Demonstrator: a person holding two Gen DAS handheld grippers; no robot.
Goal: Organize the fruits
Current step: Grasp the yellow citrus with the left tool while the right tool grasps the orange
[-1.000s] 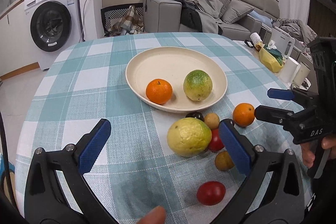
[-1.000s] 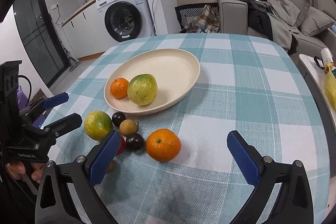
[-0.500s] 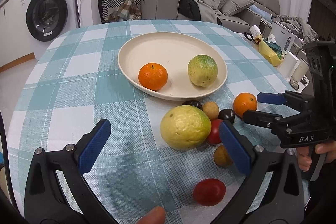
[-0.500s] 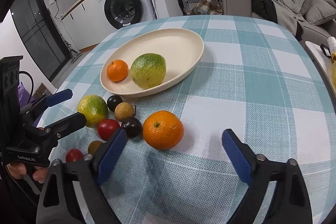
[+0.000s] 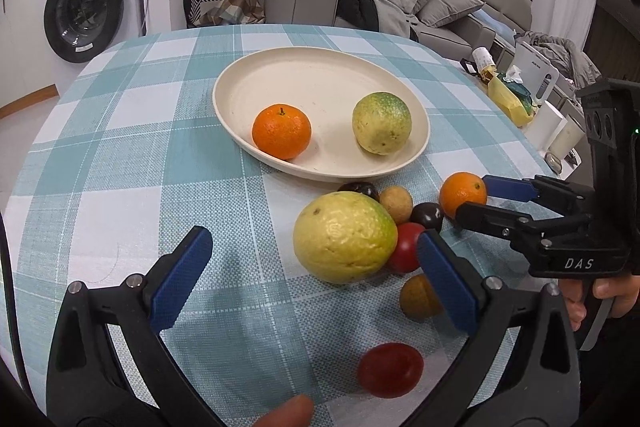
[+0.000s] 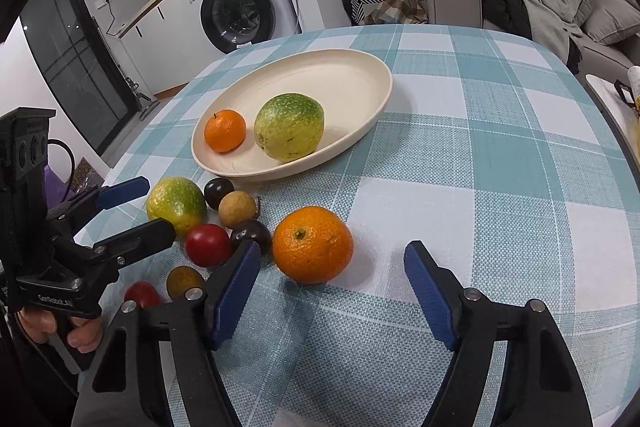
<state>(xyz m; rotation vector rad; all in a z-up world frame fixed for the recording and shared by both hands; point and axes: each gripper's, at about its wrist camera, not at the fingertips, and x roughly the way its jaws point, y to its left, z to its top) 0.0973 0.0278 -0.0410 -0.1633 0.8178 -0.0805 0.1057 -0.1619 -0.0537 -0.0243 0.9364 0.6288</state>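
On a checked counter (image 6: 500,155), a cream plate (image 6: 344,75) holds a tangerine (image 6: 225,130) and a green-yellow citrus (image 6: 289,127). Just in front of the plate lies a loose cluster (dark, tan and red small fruits around a second green-yellow citrus (image 5: 345,237)). The right gripper (image 6: 332,285) points down at a loose orange (image 6: 313,245), its jaws closing with the orange between them, pads not yet touching. The left gripper (image 5: 314,277), jaws wide apart, frames the second citrus without contact. A red tomato (image 5: 390,369) sits nearest the person.
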